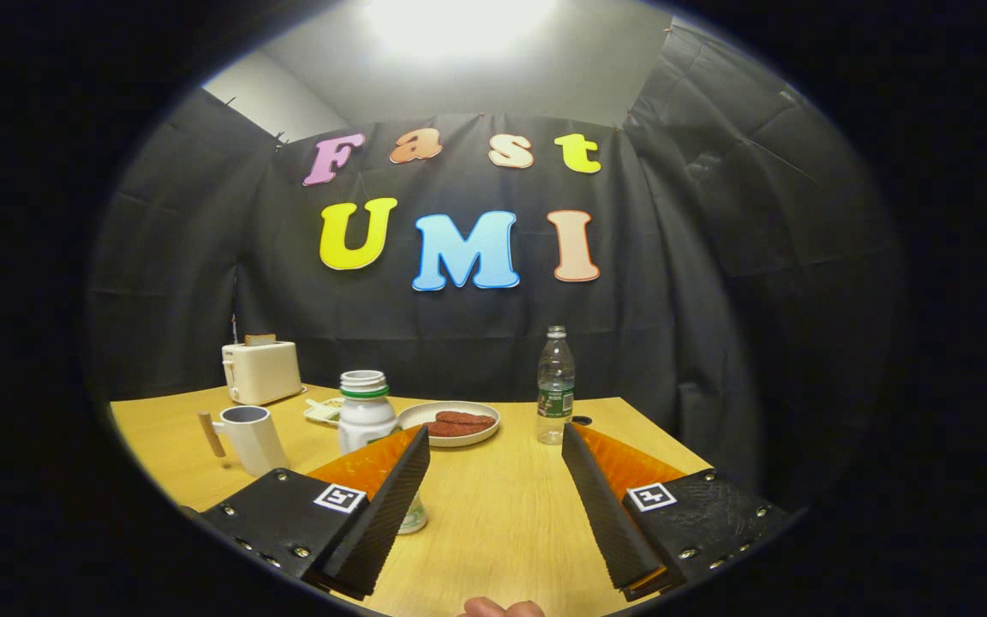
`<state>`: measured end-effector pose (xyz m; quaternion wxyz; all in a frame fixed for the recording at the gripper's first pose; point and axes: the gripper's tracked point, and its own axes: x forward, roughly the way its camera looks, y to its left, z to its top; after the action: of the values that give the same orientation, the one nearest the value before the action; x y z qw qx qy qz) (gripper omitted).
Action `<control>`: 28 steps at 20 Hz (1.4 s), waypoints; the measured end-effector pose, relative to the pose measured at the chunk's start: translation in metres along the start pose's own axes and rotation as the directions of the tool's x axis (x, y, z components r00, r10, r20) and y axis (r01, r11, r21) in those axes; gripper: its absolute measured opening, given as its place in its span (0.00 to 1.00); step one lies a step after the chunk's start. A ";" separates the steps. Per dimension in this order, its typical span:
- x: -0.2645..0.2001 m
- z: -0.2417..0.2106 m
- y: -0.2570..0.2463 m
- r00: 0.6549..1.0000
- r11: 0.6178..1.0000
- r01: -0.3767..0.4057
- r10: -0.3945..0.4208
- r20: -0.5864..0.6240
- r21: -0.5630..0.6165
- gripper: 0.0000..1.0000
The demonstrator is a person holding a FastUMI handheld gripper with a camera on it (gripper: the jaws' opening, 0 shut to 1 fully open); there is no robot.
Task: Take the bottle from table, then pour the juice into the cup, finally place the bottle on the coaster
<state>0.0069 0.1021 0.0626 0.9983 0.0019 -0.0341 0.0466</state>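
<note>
Both fingers of the claw (493,446) stand wide apart, gripping nothing, the white bottle (366,416) just beyond its left finger.

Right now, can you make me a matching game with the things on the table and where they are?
Things:
1. toaster
2. plate
3. clear bottle
4. cup

Places:
A. between the white bottle and the clear bottle
B. far corner, behind the cup
C. nearest the wooden stick
D. just beyond one finger of the open hand-held gripper

Pairs: 1-B, 2-A, 3-D, 4-C
</note>
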 end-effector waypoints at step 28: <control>0.080 -0.061 0.087 0.995 0.999 0.047 -0.046 -0.091 0.000 0.80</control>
<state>0.0821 0.1969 0.0072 0.9997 0.0014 0.0116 0.0234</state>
